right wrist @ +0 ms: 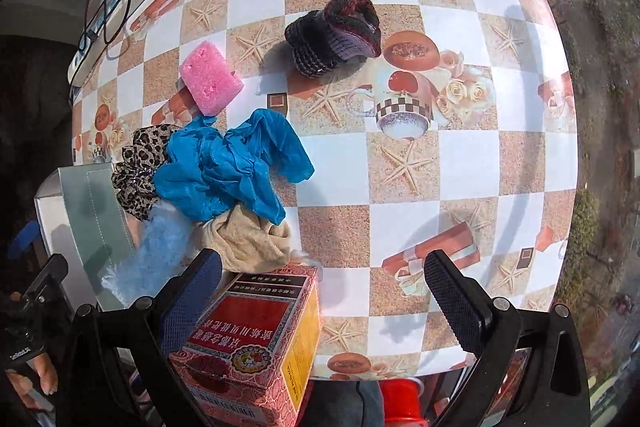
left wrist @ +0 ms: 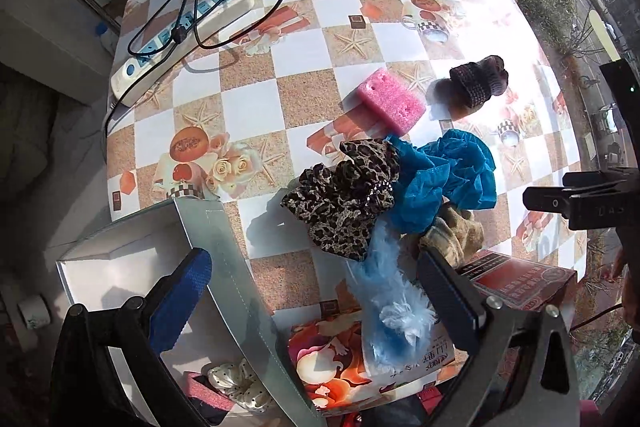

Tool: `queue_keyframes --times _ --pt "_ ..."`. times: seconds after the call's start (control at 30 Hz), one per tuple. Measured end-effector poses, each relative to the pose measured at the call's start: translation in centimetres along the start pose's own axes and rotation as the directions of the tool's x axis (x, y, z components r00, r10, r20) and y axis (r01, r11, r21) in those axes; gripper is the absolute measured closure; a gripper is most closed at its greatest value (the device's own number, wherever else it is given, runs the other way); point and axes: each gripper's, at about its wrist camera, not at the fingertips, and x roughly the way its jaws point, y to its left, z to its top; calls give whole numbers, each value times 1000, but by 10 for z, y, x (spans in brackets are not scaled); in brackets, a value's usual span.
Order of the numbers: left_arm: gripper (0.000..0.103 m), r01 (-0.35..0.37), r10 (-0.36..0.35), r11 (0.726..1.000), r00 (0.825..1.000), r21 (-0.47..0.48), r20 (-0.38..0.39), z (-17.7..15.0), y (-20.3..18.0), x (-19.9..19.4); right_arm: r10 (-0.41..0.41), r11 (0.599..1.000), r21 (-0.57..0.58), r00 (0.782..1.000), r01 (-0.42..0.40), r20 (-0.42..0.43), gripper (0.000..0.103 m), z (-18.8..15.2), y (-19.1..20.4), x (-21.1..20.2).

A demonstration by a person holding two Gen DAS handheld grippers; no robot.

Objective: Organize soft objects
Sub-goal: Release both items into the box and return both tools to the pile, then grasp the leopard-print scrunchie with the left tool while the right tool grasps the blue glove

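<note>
Left wrist view | left tool (left wrist: 316, 291) released, empty, over soft pile beside grey box (left wrist: 224, 247) | right tool (right wrist: 324, 291) released | pile awaits boxing

Black tongs (right wrist: 324, 301), blue textured pads (right wrist: 192, 303), silver screws.

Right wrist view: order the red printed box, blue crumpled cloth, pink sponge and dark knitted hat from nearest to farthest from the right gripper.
1. Red printed box: right by the right gripper, beside its left finger.
2. Blue crumpled cloth: in the pile, up and left.
3. Pink sponge and dark knitted hat: both beyond the pile, sponge left, hat centre; too close to call.
</note>
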Motion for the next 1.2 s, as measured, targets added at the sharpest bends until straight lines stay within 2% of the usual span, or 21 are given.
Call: queue_keyframes --times 0.07,0.13,0.3,0.4,0.43,0.5,0.53,0.6,0.77,0.87,0.93,1.03,1.13,1.2 --pt "0 -51 55 996 997 67 -56 14 -8 23 23 1000 -21 1000 -23 -14 1 13 7 15" --pt "0 -67 80 992 990 109 -117 23 -11 45 38 998 -55 999 -39 -25 1 25 17 27" --pt "0 -79 105 989 969 125 -222 38 -15 88 7 994 -107 997 -16 -83 1 46 28 66" --pt "0 -142 161 985 962 102 -220 42 -11 104 -54 994 -100 995 44 -90 1 47 16 79" --pt "0 -149 164 985 964 85 -208 43 -8 105 -80 994 -87 993 72 -86 1 45 7 80" --pt "0 -134 136 991 978 25 -161 48 1 99 -105 994 -41 991 102 -87 1 40 -16 82" --pt "0 -150 149 989 980 1 -130 51 6 95 -113 994 -10 989 113 -93 1 36 -31 82" --pt "0 -207 205 978 974 -14 -93 56 16 84 -131 989 50 986 137 -107 1 29 -60 83" --pt "0 -109 107 993 993 -48 -42 52 37 52 -43 987 151 996 54 -76 1 2 -109 65" --pt "0 -68 64 996 996 -62 -64 56 38 52 16 979 203 1000 -17 6 1 -11 -122 43" --pt "0 -66 60 996 995 -65 -85 64 30 61 71 969 229 994 -89 83 1 -17 -126 26" --pt "0 -42 32 996 992 -80 -126 75 18 81 141 968 188 982 -163 126 1 -13 -112 14" --pt "0 -8 -10 994 987 -112 -160 81 9 100 117 988 92 988 -126 105 1 -4 -81 21" --pt "0 -44 25 992 987 -118 -159 84 4 108 91 995 36 993 -94 77 1 4 -63 36"
